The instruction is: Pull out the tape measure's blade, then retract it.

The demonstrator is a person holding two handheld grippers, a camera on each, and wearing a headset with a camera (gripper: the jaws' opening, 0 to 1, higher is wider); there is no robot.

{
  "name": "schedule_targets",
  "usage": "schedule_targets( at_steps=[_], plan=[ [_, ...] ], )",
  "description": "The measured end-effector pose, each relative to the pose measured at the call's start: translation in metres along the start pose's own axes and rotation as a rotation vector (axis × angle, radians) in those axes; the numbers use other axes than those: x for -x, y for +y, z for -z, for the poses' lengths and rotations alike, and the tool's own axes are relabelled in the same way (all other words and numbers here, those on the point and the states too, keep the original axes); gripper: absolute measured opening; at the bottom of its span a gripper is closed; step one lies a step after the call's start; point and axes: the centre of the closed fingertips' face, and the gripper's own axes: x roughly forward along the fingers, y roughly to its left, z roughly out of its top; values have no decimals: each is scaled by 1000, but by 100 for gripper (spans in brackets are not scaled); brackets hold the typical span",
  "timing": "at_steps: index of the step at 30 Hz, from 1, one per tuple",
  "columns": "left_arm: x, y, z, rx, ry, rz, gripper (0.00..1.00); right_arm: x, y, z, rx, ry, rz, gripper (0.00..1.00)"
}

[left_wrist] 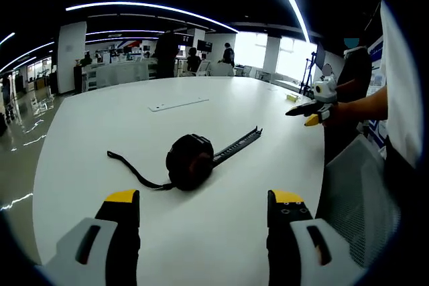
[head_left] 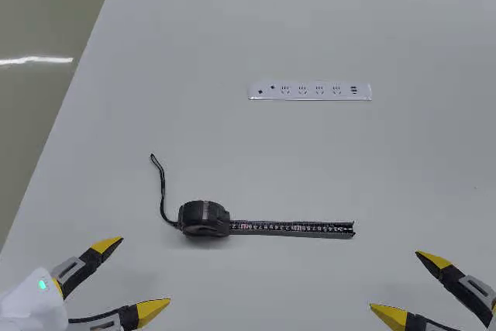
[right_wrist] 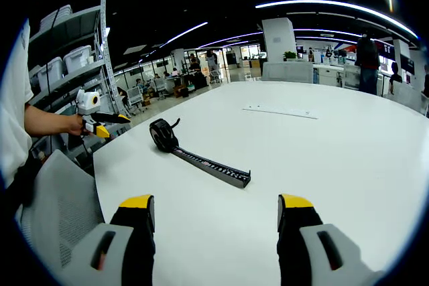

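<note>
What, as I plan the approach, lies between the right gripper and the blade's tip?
Only bare table before the blade, in the right gripper view.

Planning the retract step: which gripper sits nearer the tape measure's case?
The left gripper, bottom left in the head view: the case lies toward it, while the right gripper is nearer the blade's tip.

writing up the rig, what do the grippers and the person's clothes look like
Both the left gripper and right gripper have two tapered black jaws with yellow tips and light grey inserts on a white body. The left one carries a small green light. The person wears a white short-sleeved top.
</note>
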Motion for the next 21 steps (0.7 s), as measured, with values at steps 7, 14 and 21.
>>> schedule_targets(
  at_steps=[7, 14, 21],
  plan=[
    [0, -3, -5, 1, -5, 4, 76, -2, 5, -3, -6, -13, 3, 75],
    [1, -10, -3, -8, -1, 15, 76, -4, 10, -1, -14, 3, -9, 70],
    [9, -9, -4, -4, -5, -4, 76, -3, 10, -1, -10, -10, -8, 73]
  ],
)
